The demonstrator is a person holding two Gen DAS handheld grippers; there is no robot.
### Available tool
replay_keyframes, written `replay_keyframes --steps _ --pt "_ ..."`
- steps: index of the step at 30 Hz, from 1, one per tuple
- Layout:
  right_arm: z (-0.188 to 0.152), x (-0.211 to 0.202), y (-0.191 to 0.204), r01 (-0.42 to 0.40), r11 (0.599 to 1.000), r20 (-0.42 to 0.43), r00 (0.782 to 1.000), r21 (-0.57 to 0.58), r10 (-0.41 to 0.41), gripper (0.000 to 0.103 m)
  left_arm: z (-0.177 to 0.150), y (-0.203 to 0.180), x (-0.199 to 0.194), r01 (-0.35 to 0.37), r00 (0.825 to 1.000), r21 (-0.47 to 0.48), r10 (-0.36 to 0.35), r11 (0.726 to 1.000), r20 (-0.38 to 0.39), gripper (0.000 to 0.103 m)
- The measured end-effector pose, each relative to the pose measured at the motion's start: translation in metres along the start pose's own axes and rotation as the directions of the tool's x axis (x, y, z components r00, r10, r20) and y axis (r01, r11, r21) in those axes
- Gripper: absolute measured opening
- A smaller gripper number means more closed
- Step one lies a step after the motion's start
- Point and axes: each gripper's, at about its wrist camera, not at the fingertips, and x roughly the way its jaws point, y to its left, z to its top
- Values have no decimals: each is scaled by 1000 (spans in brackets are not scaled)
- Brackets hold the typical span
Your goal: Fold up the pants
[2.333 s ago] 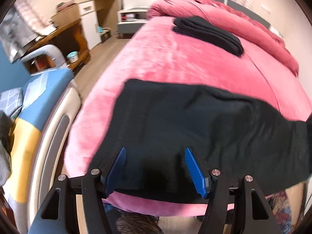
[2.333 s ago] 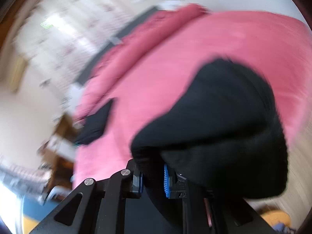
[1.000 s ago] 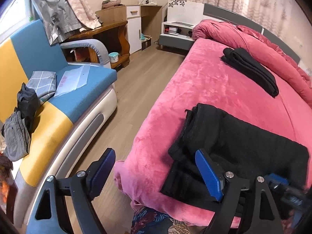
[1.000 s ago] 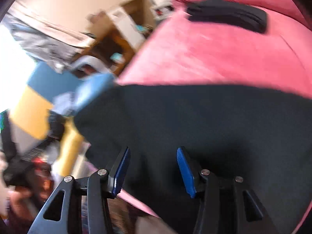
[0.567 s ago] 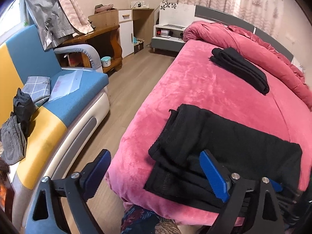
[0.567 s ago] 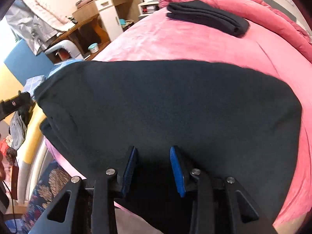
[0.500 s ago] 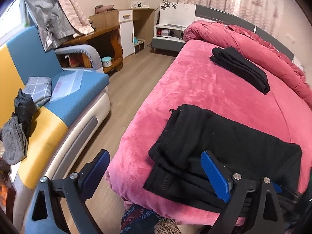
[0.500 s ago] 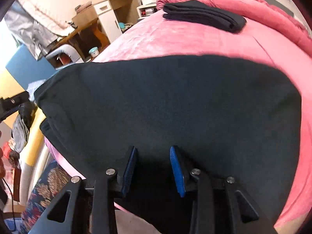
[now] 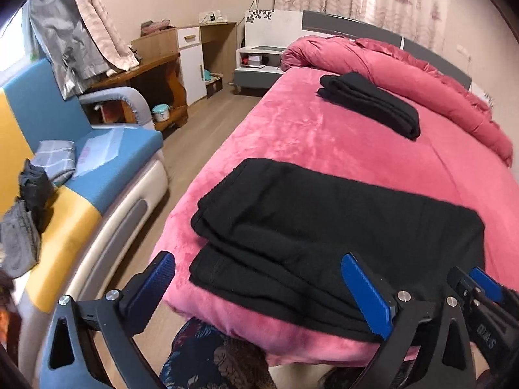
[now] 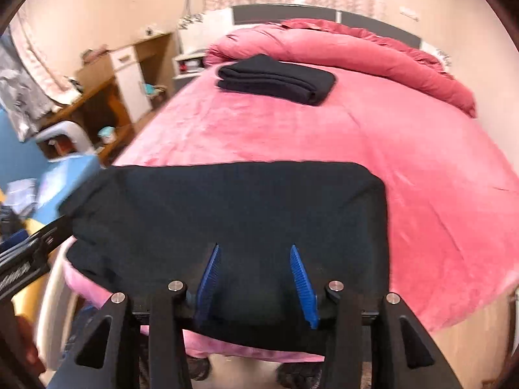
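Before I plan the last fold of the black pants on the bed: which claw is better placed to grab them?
Right. The right claw hangs over the black pants, opening. The left claw straddles their corner, one finger off the pink bed.

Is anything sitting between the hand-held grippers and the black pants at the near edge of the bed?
Nothing visible does. The left hand-held gripper and right hand-held gripper, jaws opening, sit directly over the folded pants. The other folded black garment lies far back on the bed.
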Motion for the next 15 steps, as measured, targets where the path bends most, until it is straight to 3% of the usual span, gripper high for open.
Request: replay_keyframes --steps 3,7,15 --pt "-5 2 -10 -21 999 -36 999 46 23 46 -6 -7 -6 -35 999 33 34 999 25 103" --pt "-8 -2 -10 -21 999 -27 999 32 22 46 -12 -7 -11 10 999 12 -11 1000 36 103" --pt "-12 -8 -6 13 1000 -9 1000 -5 -13 46 -17 -9 -14 24 999 14 -25 1000 47 103"
